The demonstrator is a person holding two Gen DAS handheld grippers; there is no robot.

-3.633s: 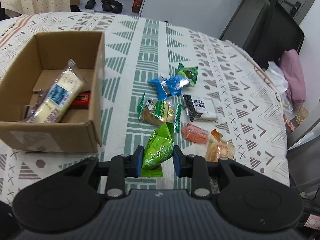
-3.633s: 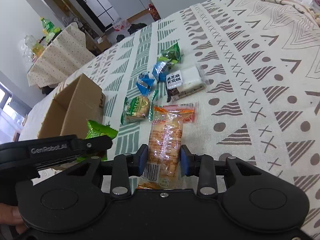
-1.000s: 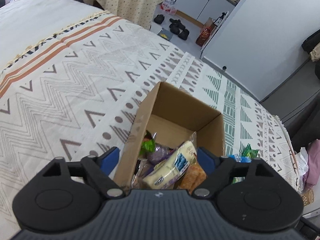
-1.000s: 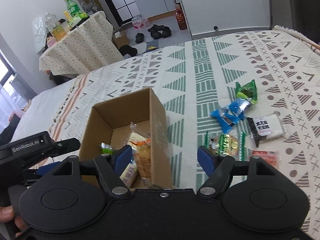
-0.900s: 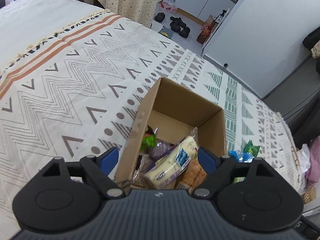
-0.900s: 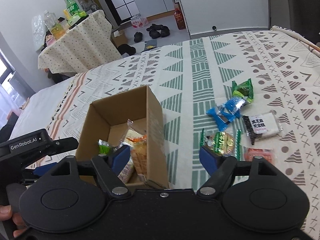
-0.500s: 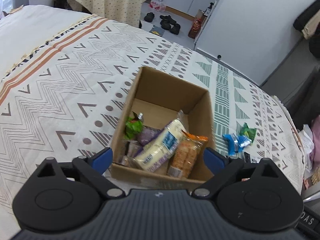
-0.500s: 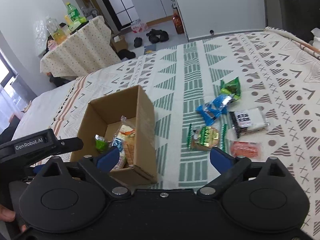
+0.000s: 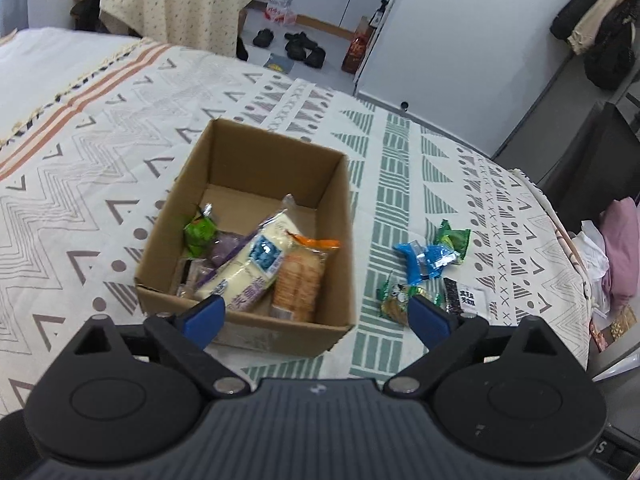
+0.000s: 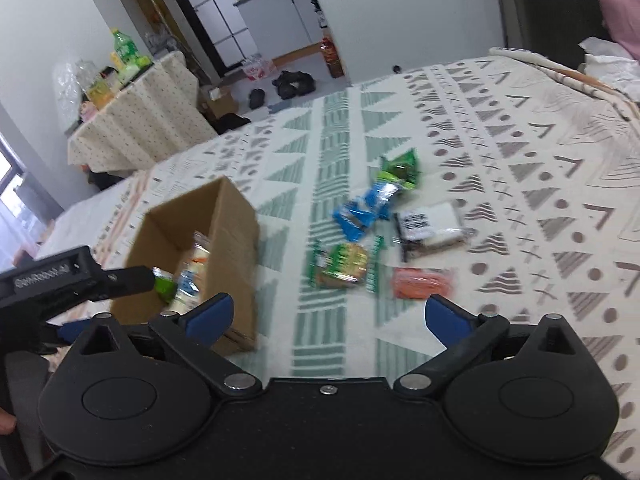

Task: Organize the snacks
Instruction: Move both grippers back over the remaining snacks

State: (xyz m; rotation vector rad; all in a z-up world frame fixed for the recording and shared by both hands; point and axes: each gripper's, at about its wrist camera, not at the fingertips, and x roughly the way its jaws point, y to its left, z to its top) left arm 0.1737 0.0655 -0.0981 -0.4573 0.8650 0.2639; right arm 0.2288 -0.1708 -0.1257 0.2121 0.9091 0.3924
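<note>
Right wrist view: the right gripper (image 10: 326, 316) stands spread wide and empty, its jaws having just opened further. Ahead of it, and nearer to it than to the left gripper (image 9: 314, 316), lie the loose snacks on the patterned cloth (image 10: 540, 184). Closest is the orange packet (image 10: 422, 283), flat crinkly film, long axis across the view; beside it sits the round green-wrapped cake (image 10: 344, 266), then the blue packet (image 10: 366, 210), the white-and-black bar (image 10: 430, 226) and the green sachet (image 10: 400, 168). The left gripper is likewise splayed and empty above the stiff cardboard box (image 9: 276, 160), which already holds several glossy packets.
</note>
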